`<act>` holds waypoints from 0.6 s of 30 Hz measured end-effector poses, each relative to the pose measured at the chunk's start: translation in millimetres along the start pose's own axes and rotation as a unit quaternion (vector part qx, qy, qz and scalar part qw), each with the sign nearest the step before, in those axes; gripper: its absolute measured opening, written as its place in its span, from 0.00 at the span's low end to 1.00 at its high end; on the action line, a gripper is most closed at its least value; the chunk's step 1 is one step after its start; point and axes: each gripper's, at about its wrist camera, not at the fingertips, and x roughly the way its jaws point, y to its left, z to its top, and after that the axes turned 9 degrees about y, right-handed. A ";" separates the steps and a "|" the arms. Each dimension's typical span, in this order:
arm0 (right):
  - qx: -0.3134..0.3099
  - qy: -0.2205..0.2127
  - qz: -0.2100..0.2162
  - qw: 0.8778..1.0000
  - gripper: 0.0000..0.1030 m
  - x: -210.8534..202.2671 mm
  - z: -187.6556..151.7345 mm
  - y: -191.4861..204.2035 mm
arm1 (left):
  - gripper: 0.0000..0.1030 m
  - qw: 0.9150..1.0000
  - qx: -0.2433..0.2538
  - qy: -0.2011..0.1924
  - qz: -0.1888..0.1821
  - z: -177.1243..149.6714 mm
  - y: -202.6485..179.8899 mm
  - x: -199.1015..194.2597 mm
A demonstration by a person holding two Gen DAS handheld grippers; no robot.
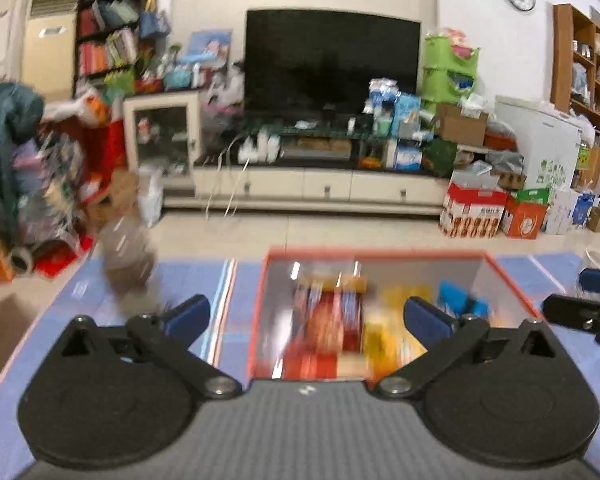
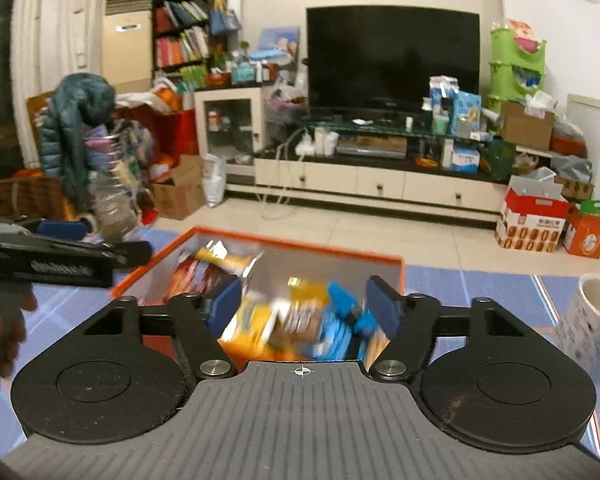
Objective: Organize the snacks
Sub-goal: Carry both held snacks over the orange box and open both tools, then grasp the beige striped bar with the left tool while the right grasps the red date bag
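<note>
**Both grippers empty above the snack box**

On the left, the left gripper (image 1: 306, 314) hovers over the orange-rimmed, shiny-walled rectangular box (image 1: 380, 255) with its blue-padded jaws spread as wide as they go and nothing between them. That fits a packet just let fall into the box rather than set down. The box sits on a blue striped mat (image 1: 188, 280), probably so that both hands can reach it.

Moving right, the snacks lie loose in the box: red packets (image 1: 326, 332), yellow packets (image 2: 256, 320) and a blue packet (image 2: 340, 332). Blur lets me count only three colour groups, not single packets.

The right gripper (image 2: 304, 306) hangs over the box's near right part, jaws partly apart, pressing on nothing.

Far right stands one white patterned paper cup (image 2: 592, 320), apart from the box.
</note>
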 end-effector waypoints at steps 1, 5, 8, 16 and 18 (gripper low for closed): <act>0.000 0.003 0.003 1.000 0.65 -8.3 -13.1 0.4 | 0.99 1.000 -0.012 0.013 0.006 -17.6 3.2 -11.3; 0.003 0.047 0.007 0.999 0.66 -16.2 -56.0 6.7 | 0.99 0.994 -0.079 0.066 0.046 -80.6 3.6 -36.8; 0.001 0.077 0.024 0.997 0.70 -1.3 -68.9 15.8 | 0.99 0.990 -0.103 0.080 0.049 -116.1 -13.2 -49.6; -0.039 0.130 0.035 0.990 0.79 61.3 -82.2 52.1 | 0.99 0.993 -0.036 0.112 0.026 -135.7 -54.2 -37.6; -0.050 0.140 0.032 0.988 0.81 72.5 -80.6 60.7 | 0.99 0.992 -0.035 0.117 0.020 -138.6 -53.3 -35.2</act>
